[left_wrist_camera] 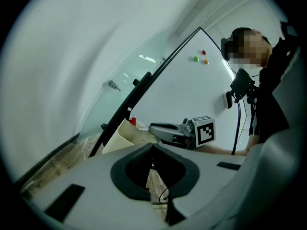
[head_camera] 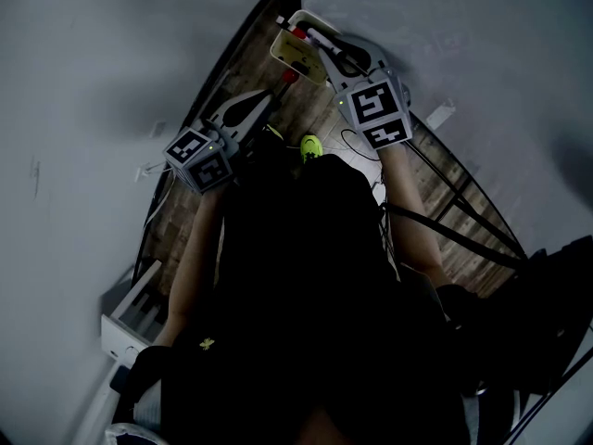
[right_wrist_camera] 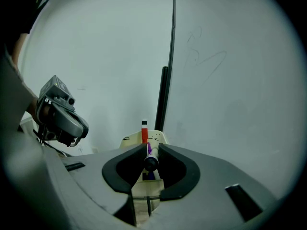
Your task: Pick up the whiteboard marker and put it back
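My right gripper [right_wrist_camera: 151, 153] is shut on the whiteboard marker [right_wrist_camera: 151, 161]. The marker has a white and purple body, and its black end points back at the camera. Just beyond its tip stands a cream holder [right_wrist_camera: 136, 140] with a red marker [right_wrist_camera: 144, 131] upright in it. In the head view the right gripper [head_camera: 322, 49] reaches over this holder [head_camera: 293, 65] at the foot of the whiteboard. My left gripper [left_wrist_camera: 152, 147] is shut with nothing between its tips. It hangs to the left of the holder [left_wrist_camera: 125, 135], a little short of it [head_camera: 267, 98].
Whiteboards [right_wrist_camera: 230, 80] stand on both sides, joined by a dark post [right_wrist_camera: 163, 97]. Coloured magnets [left_wrist_camera: 201, 56] stick to the far board. Cables [head_camera: 363, 146] and a yellow-green object [head_camera: 310, 145] lie on the wooden floor. A white box [head_camera: 130, 318] sits at lower left.
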Demonstrator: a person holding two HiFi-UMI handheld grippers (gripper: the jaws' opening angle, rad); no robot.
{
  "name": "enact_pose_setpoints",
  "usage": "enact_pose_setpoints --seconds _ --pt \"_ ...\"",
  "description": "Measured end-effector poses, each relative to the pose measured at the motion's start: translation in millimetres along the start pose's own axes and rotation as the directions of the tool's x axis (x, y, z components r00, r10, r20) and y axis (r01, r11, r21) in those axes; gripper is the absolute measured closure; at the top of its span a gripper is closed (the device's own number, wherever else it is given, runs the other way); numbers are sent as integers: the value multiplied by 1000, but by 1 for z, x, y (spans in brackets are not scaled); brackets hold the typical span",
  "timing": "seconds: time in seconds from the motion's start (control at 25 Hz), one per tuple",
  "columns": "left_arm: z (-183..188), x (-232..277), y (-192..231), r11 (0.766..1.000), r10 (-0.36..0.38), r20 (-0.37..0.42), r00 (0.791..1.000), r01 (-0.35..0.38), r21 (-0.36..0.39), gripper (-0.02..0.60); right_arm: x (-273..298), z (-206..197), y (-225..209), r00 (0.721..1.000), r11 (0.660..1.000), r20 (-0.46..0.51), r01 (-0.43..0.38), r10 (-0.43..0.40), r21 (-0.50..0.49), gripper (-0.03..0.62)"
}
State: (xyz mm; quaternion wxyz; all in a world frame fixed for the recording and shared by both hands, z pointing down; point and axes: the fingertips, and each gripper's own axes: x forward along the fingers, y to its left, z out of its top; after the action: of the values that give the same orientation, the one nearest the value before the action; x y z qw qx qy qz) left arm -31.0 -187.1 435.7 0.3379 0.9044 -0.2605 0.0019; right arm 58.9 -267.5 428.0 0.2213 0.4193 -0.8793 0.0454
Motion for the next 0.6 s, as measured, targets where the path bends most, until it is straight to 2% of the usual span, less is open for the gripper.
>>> enact_pose_setpoints --seconds 0.6 --pt "-1 0 -4 1000 0 -3 1000 0 4 581 1 -2 2 1000 999 -4 6 -7 -33 496"
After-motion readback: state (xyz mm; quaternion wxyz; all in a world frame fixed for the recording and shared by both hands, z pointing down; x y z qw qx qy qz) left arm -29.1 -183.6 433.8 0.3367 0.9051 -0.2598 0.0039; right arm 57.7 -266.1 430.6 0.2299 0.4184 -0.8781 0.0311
